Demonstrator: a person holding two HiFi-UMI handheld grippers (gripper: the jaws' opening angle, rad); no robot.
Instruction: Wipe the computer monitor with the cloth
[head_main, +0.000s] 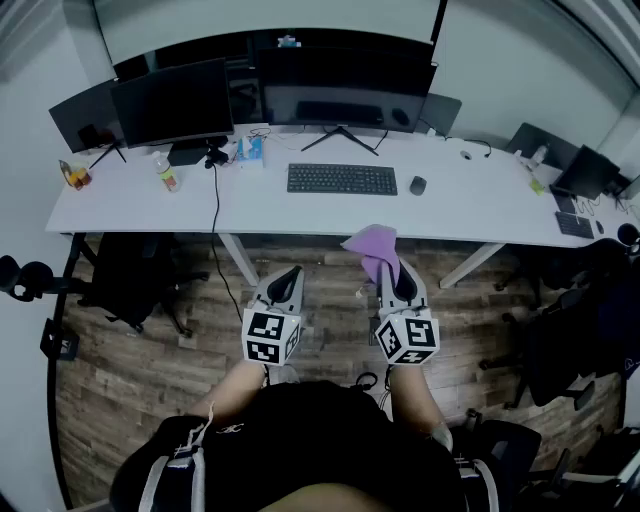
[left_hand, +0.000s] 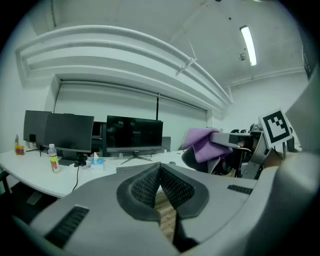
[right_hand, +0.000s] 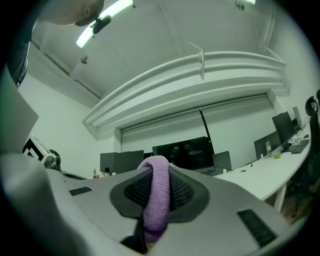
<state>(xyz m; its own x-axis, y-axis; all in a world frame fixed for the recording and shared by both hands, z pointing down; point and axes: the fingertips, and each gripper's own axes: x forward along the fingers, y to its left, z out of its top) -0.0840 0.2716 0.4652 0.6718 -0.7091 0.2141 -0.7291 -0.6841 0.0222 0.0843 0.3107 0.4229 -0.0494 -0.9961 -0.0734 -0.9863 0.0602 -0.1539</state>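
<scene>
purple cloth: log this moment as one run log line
left claw: shut, empty | right claw: shut on purple cloth | centre monitor: cloth held well short of screen | stage: wipe not yet begun

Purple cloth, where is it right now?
Head view, right of centre: the purple cloth is pinched in the right hand-held gripper, short of the white desk.

fuzzy purple cloth (right_hand: 156, 200); glossy black monitor (head_main: 345, 85); floor (head_main: 130, 370) looks like wood planks.
</scene>
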